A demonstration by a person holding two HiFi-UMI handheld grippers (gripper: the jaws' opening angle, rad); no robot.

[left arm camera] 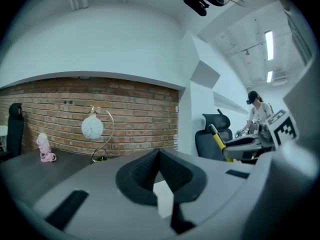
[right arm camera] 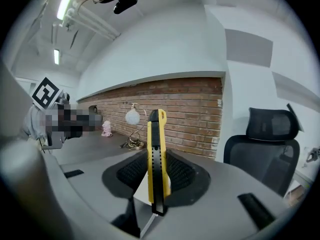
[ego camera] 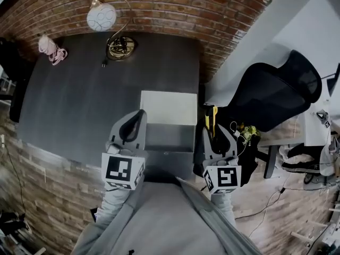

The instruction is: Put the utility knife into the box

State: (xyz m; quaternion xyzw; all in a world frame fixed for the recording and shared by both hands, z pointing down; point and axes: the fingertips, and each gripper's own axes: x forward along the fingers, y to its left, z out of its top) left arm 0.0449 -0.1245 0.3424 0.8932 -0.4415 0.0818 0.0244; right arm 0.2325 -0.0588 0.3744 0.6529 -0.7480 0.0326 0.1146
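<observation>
Standing upright between the fingers of the right gripper (right arm camera: 156, 176), which clamp its sides, the yellow utility knife (right arm camera: 155, 149) hangs just off the right edge of the tabletop (ego camera: 79, 89), near the front corner. The white box (ego camera: 169, 108) lies on the tabletop just beside it, by the front edge. The left gripper (left arm camera: 160, 156) has its fingers pressed together, empty.

Left gripper (ego camera: 139, 116), right gripper (ego camera: 215, 136): grey moulded bodies, black ribbed jaws. Marker cubes (ego camera: 122, 170): black-and-white squares. Sleeves (ego camera: 113, 202): grey.
</observation>
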